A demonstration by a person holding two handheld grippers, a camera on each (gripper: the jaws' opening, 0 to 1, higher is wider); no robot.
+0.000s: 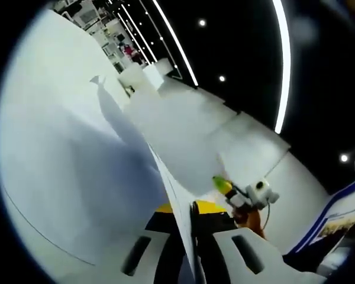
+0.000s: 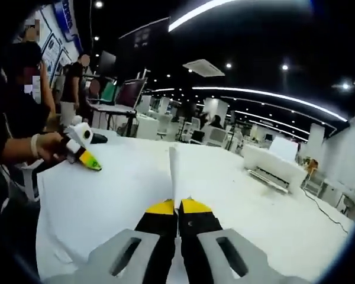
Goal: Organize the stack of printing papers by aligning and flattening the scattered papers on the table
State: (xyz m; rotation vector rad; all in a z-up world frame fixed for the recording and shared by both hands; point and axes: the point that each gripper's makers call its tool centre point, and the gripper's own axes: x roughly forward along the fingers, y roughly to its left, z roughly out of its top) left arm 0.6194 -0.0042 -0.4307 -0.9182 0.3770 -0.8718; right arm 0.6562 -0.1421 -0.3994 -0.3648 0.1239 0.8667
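Note:
In the left gripper view, my left gripper (image 1: 191,208) is shut on a white sheet of printing paper (image 1: 183,130). The sheet rises edge-on from between the yellow-tipped jaws and spreads out above the white table (image 1: 59,177). My right gripper (image 1: 223,184) shows its yellow-green tip at the paper's right side. In the right gripper view, my right gripper (image 2: 177,206) is shut on the thin edge of a paper (image 2: 173,168) that stands upright over the table (image 2: 124,195). My left gripper (image 2: 89,160), held in a person's hand, is at the far left edge of the white surface.
A white printer (image 2: 278,165) sits on the table at the right. A person (image 2: 77,83) stands at the back left, near desks with monitors (image 2: 127,94). A blue and white poster (image 1: 334,216) lies past the table at the lower right.

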